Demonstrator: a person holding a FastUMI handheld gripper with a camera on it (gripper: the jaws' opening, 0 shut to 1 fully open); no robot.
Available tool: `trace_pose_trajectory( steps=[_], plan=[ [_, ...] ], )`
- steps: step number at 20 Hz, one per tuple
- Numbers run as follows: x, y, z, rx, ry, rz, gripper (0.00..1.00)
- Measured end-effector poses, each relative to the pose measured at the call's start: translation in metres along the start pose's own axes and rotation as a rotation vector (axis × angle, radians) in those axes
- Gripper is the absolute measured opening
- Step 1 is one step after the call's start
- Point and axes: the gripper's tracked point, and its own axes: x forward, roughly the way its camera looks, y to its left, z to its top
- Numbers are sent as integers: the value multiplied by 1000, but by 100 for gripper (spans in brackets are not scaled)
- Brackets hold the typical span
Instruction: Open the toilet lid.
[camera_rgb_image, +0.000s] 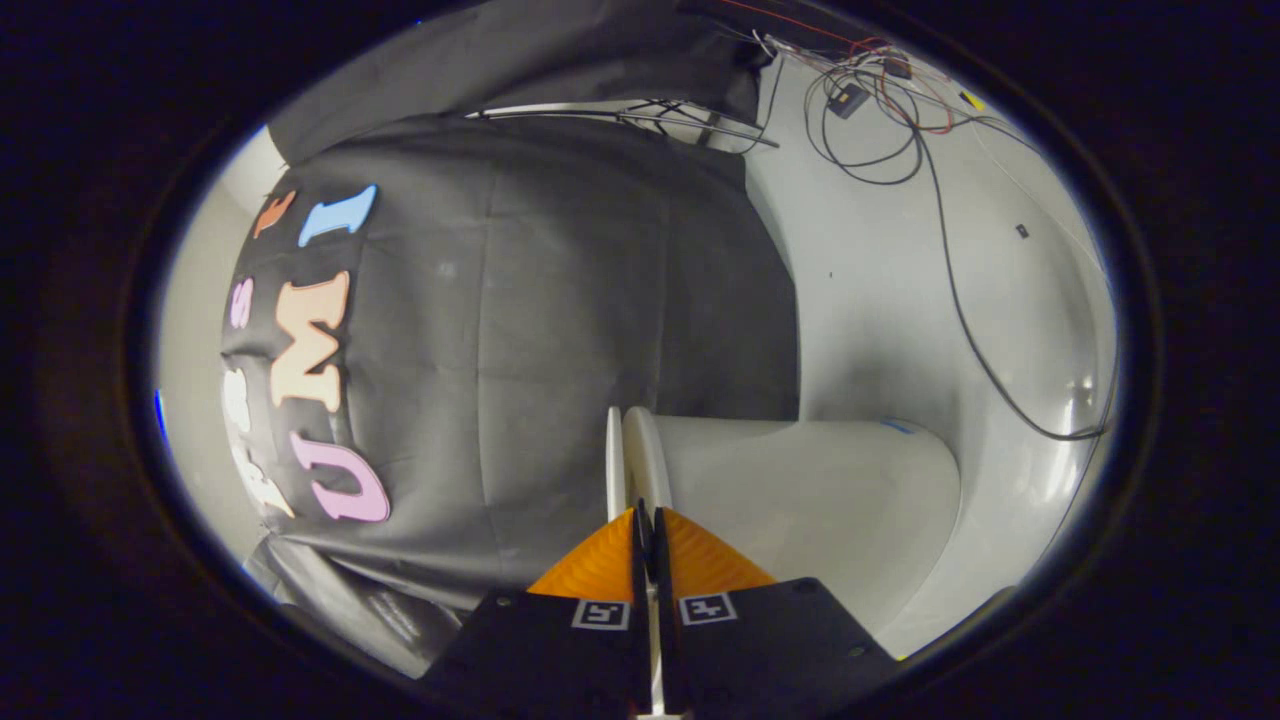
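Between the two fingers of the tongs, seen in the gripper view, a thin white edge runs forward: the toilet lid. The fingers are drawn nearly together, with only a narrow slit between them, and the lid's edge lies in that slit; whether both fingers press on it cannot be told. The scene appears rolled on its side. Just beside the lid stands a second, thicker white rim, the toilet seat, close to the lid with a slim gap between. Beyond the seat, the white toilet body swells away from the fingers and bears a small blue mark on its far shoulder. Behind the lid hangs the booth's black cloth wall, creased in broad folds. Beside the toilet body spreads the pale, glossy floor, over which a long black cable trails. Farther off lies a tangle of wires, black and red, near a folded metal stand.
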Motion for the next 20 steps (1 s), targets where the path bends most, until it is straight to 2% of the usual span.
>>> trace_pose_trajectory(
  steps=[4,10,16,20],
  plan=[
    [-2,8,-1,-104,-7,1,4],
    [-9,66,-11,-324,2,18,4],
    [-15,109,-24,-657,27,-111,4],
    [-20,150,-40,-839,45,-144,5]
  ],
)
